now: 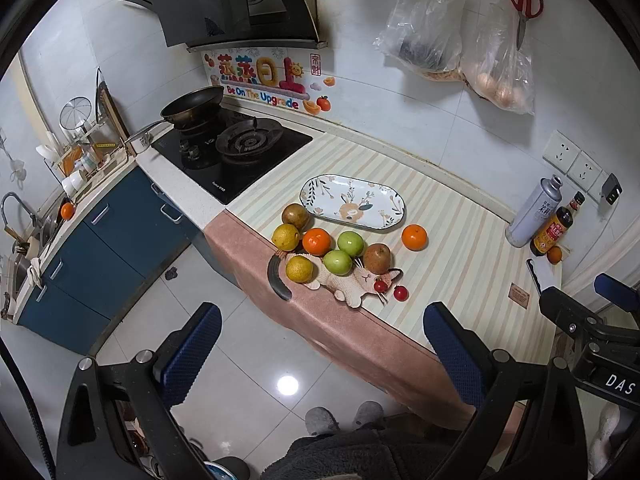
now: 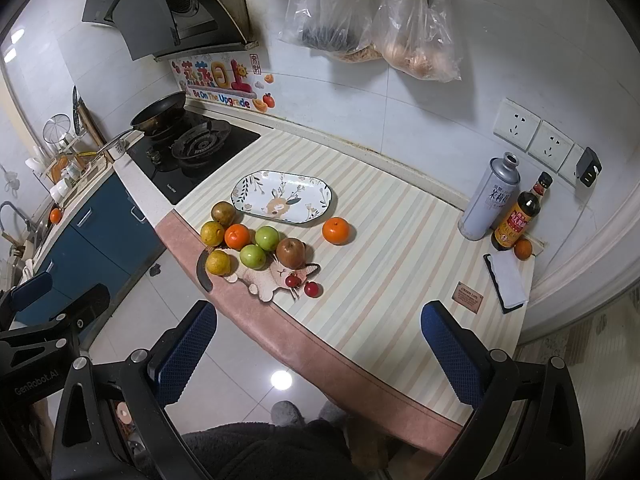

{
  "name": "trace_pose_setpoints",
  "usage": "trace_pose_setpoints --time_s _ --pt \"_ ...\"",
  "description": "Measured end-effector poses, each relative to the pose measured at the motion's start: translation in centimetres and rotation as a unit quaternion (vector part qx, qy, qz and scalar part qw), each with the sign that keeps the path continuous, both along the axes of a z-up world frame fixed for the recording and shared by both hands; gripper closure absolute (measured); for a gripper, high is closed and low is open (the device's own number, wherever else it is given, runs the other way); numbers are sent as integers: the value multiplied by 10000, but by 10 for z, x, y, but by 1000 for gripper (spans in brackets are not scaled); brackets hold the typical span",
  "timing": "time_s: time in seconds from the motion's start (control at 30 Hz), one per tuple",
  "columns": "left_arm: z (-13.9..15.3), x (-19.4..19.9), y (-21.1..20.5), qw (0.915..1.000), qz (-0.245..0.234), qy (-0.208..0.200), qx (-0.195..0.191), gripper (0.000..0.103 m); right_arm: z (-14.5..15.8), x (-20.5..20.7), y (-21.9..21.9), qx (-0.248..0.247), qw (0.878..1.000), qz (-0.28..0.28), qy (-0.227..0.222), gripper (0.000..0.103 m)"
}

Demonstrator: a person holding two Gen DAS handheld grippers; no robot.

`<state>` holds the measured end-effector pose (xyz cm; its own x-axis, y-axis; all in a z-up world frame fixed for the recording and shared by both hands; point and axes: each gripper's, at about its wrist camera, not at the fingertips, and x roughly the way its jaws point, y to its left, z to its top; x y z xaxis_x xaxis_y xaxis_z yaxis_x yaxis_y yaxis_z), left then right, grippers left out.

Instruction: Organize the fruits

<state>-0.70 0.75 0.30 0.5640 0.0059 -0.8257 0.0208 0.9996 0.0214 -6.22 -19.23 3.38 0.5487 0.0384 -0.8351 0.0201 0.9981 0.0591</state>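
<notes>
Both tongs, left [image 1: 318,350] & right [image 2: 318,344], gape wide, empty, short of desk [image 2: 400,216]. Fruits [image 1: 316,242] cluster front-left beside bare plate [image 1: 394,204]; round, firm, prone to roll, so I'd grip across widest part.

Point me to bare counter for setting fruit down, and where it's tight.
Free: the striped cloth between the lone orange, the bottles and the notepad; the floral plate is empty too. Crowded: the fruit cluster on the cat mat at the counter's front edge.
</notes>
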Motion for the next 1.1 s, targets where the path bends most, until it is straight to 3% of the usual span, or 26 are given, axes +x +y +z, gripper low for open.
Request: trace_pose_setpoints --time_s 0.43,0.63,0.83,0.97,1.1 --pt "-1 3 -5 10000 57 15 9 0 -2 1 -3 106 9999 -8 -16 0" --pt "-15 32 3 9983 528 -171 195 0 -23 29 -18 427 9990 -69 79 0" --pt "-55 79 33 9898 1283 31 621 0 -80 89 -27 858 9952 91 464 0" --pt "-103 118 62 9834 1589 588 642 0 -135 131 -18 992 9914 148 845 0" --pt "-147 158 87 9793 1598 1142 500 0 -190 175 -5 1123 9856 42 1264 0"
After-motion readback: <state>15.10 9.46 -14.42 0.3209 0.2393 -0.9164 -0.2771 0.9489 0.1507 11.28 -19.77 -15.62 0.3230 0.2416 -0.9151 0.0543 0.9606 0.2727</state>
